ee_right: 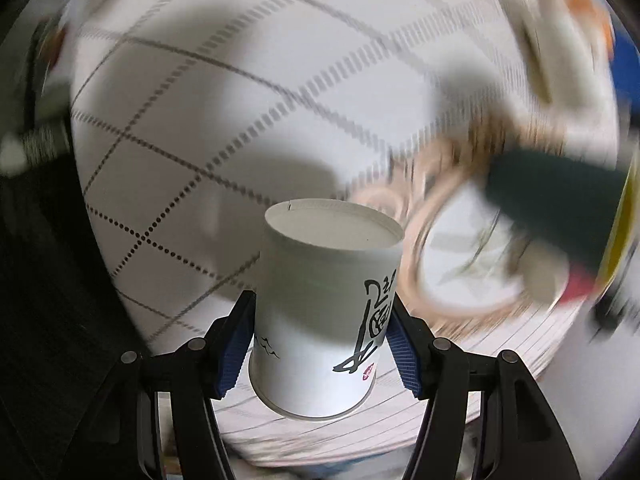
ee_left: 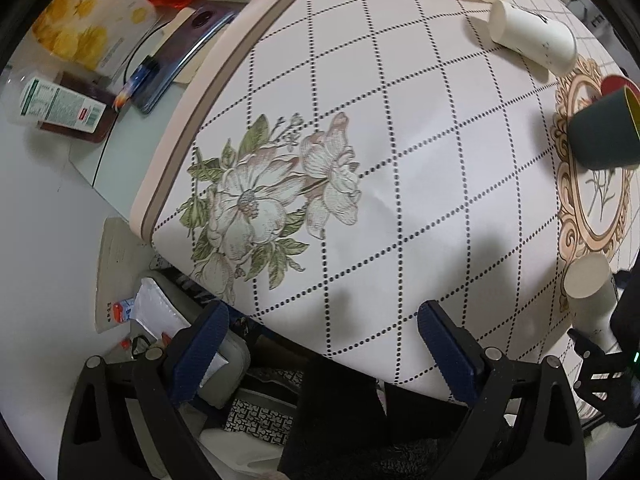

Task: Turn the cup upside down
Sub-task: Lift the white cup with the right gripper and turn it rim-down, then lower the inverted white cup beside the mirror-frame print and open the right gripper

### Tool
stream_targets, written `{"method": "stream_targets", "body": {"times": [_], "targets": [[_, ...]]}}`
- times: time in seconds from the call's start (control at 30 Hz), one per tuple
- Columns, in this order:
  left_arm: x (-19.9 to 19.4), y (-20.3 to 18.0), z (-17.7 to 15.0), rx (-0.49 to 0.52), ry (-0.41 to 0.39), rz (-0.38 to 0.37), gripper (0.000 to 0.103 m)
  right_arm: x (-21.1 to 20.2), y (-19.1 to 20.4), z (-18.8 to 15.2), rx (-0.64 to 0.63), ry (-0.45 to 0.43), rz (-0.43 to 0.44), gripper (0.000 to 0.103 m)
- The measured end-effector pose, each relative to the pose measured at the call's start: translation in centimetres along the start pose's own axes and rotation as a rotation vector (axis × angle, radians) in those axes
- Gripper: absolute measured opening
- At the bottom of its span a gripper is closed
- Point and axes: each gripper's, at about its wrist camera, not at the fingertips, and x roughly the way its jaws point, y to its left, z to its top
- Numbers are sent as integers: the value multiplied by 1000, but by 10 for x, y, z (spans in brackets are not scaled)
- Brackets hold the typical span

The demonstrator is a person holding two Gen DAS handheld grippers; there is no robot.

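Right gripper is clamped on the white paper cup at mid-wall, base outward, above the tablecloth. Judged light, thin-walled, crushable: grip gently. Left gripper stands wide open, empty.

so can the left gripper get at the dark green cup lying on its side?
Probably yes: the left gripper is open and empty, with bare tablecloth between it and the dark green cup; nothing blocks the way.
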Motion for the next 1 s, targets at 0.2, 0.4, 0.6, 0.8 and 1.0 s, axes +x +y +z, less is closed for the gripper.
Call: {"method": "stream_targets", "body": {"times": [0.2,0.4,0.6,0.8,1.0], "targets": [[1,-10,0,27,3,2,97,23,-28,-21,244,59,180,65],[2,-16,-2,43,6,11,97,37,-51,-30,370,67,266,68],[2,-19,-2,46,10,17,97,41,-86,-17,430,61,298,77],[0,-25,-2,53,12,25,97,32,-110,-12,470,11,260,74],[-3,-37,-3,78,10,31,97,3,-118,-28,485,-84,192,63]]}}
